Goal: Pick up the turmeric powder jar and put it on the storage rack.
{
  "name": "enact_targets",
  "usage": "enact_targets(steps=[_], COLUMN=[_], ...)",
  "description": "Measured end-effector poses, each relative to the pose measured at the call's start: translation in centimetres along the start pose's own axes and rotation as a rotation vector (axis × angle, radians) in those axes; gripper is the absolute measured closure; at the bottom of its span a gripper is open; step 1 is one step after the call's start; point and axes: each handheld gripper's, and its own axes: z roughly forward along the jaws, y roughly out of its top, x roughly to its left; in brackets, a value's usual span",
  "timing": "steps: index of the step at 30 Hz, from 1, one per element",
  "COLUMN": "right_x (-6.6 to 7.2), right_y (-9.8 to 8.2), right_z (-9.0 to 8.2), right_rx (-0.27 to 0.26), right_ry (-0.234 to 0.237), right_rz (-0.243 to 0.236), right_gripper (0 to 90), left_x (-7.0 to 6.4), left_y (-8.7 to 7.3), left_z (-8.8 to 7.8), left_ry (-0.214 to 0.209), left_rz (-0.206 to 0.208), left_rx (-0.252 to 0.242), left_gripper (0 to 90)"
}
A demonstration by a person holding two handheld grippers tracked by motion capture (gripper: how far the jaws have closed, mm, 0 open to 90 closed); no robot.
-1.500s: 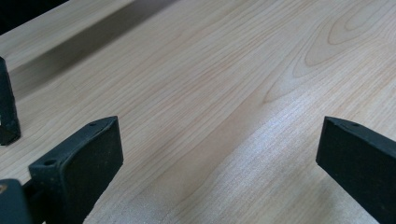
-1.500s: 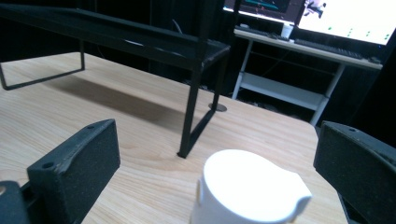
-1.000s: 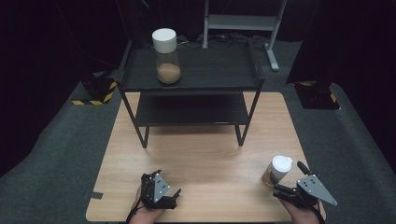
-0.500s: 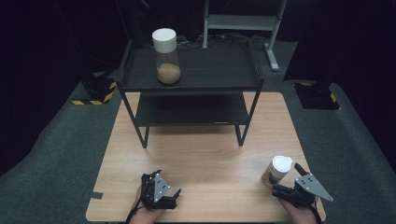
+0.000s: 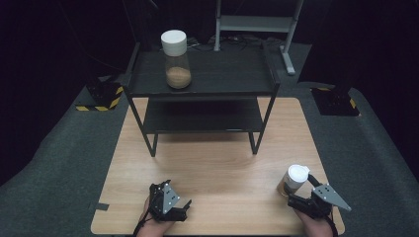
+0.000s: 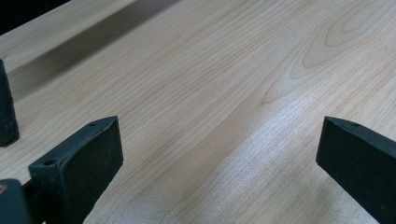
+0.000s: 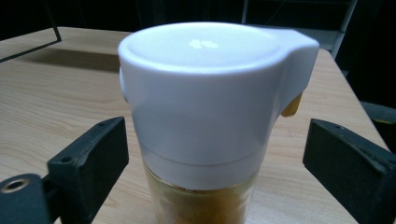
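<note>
A small jar (image 5: 295, 178) with a white flip lid and yellow-brown powder stands near the table's front right corner. My right gripper (image 5: 301, 190) has come in from behind it, one jaw on each side. In the right gripper view the jar (image 7: 205, 102) sits between the jaws of the right gripper (image 7: 219, 135), with a gap on each side. The jaws have just been closing around it and do not press on it. My left gripper (image 5: 173, 195) rests near the front left, and in the left gripper view the left gripper (image 6: 219, 133) stands open over bare wood.
A black two-level rack (image 5: 207, 74) stands at the back of the wooden table (image 5: 217, 158). A taller white-lidded jar (image 5: 176, 59) with brown powder stands on its top level at the left. Dark floor surrounds the table.
The right gripper has sunk a little and edged closer around the small jar, its jaws narrower than before. The left gripper has stayed still.
</note>
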Motion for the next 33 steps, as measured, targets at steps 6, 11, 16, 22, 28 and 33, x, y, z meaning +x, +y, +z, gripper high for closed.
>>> enact_targets(steps=[6,11,16,22,28,33], right_x=[-0.46,-0.57,-0.74,-0.88,-0.82,-0.72], right_y=[-0.31,-0.36,-0.65,-0.78,-0.86,-0.84], right_z=[0.22,0.46,0.52,0.65,0.68,0.65], right_rx=[-0.002,-0.003,-0.027,-0.033,-0.037,-0.036], right_ry=[0.026,0.045,0.053,0.058,0.057,0.054], right_rz=[0.011,0.011,0.018,0.014,0.007,0.003], right_gripper=[16.6,22.2,28.4,28.6,29.4,29.6], left_x=[-0.04,-0.03,-0.05,0.0,-0.01,0.1], left_y=[0.0,-0.05,-0.06,-0.08,-0.1,-0.13], left_z=[-0.02,-0.02,-0.03,-0.03,-0.05,-0.06], left_ry=[0.001,0.001,0.002,0.0,0.0,-0.003], left_rz=[0.005,0.0,0.001,-0.001,0.002,-0.003], left_rx=[0.0,-0.003,-0.003,-0.005,-0.006,-0.007], left_gripper=[0.9,0.9,0.9,0.9,0.9,0.9])
